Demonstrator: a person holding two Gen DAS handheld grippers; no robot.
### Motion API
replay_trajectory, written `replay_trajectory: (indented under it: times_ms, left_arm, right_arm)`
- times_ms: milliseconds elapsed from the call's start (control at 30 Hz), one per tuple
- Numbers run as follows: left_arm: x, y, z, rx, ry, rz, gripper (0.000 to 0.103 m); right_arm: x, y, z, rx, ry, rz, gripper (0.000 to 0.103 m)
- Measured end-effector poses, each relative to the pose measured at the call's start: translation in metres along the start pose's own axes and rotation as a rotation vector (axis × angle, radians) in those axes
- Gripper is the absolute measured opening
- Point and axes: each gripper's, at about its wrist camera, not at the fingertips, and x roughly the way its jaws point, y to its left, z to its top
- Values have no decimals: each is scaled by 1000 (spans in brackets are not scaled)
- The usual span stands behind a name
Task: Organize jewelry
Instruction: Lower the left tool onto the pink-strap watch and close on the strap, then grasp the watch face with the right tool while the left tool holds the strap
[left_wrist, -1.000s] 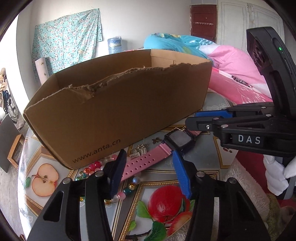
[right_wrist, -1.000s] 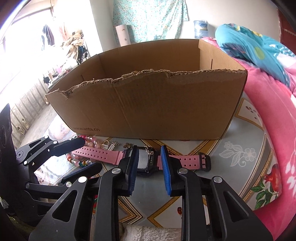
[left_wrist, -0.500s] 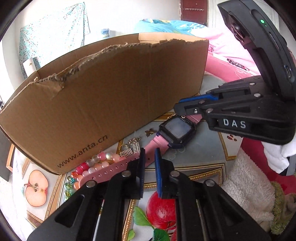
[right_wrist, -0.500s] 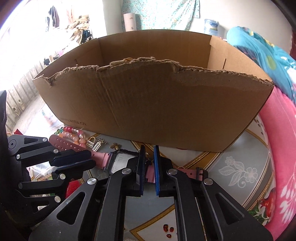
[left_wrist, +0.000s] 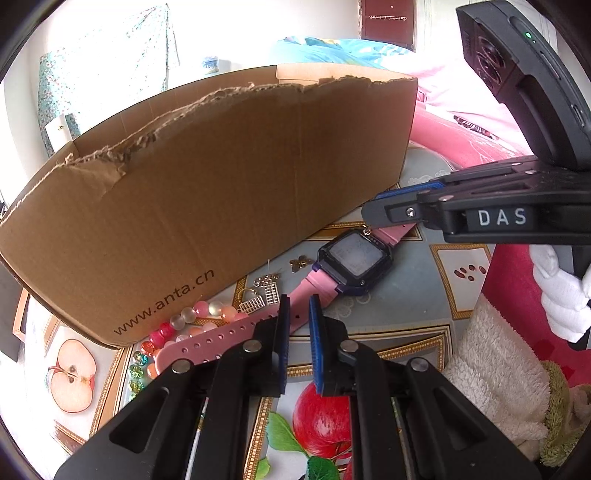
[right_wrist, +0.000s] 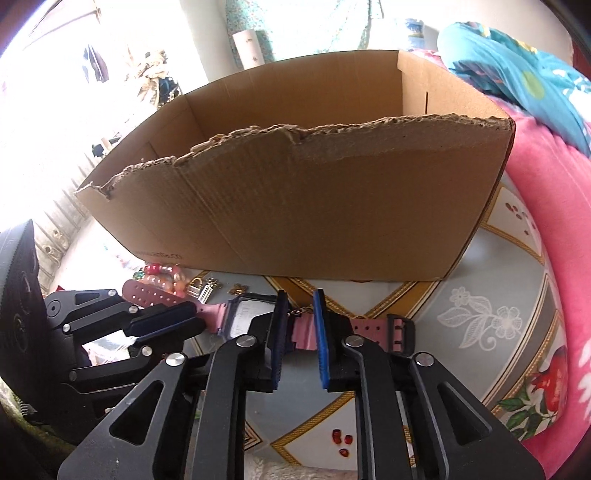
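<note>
Left gripper (left_wrist: 295, 314) is clamped on the pink strap of the watch (left_wrist: 352, 260), which lies on the tablecloth (left_wrist: 417, 306) in front of the cardboard box (left_wrist: 221, 192). Right gripper (right_wrist: 300, 308) straddles the other strap, jaws opening. Bead bracelet (left_wrist: 177, 328) and charms (left_wrist: 264, 295) lie beside the box.

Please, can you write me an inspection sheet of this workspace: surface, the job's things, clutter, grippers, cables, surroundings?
Surface: fruit-print tablecloth.
Job's things: pink watch, bead bracelet and small charms lying before the cardboard box.
Clutter: white towel.
Grippers: left hand-held gripper shut on the watch's holed strap; right hand-held gripper opening, buckle strap between its jaws.
Cables: nothing seen.
Surroundings: pink bedding, floral cloth on wall.
</note>
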Motion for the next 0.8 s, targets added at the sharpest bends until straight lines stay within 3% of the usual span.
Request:
replay_trajectory:
  times_ms: [167, 267, 300, 367, 400, 500, 633, 700, 800]
  left_arm:
    - [0, 0, 0, -1, -2, -1, 10]
    - [0, 1, 0, -3, -3, -5, 10]
    - [0, 1, 0, -4, -4, -6, 10]
    - [0, 1, -1, -6, -5, -7, 10]
    - [-1, 2, -1, -7, -6, -7, 10]
    - [0, 1, -1, -6, -5, -6, 10]
    - [0, 1, -1, -5, -6, -5, 10]
    - [0, 1, -1, -3, -6, -4, 10]
    - [-1, 0, -1, -2, -6, -4, 10]
  right_arm:
    - [4, 9, -2, -41, 10, -11, 25]
    - [9, 20, 0, -56, -4, -66, 25]
    - [9, 18, 1, -46, -7, -70, 23]
    - [10, 12, 2, -20, -6, -133, 11]
    - [10, 9, 1, -4, -2, -141, 11]
    - [4, 3, 1, 47, -9, -102, 11]
    - [-4, 18, -1, -9, -29, -83, 11]
    - [-11, 22, -6, -33, -31, -63, 14]
    - [-17, 30, -12, -92, -34, -53, 29]
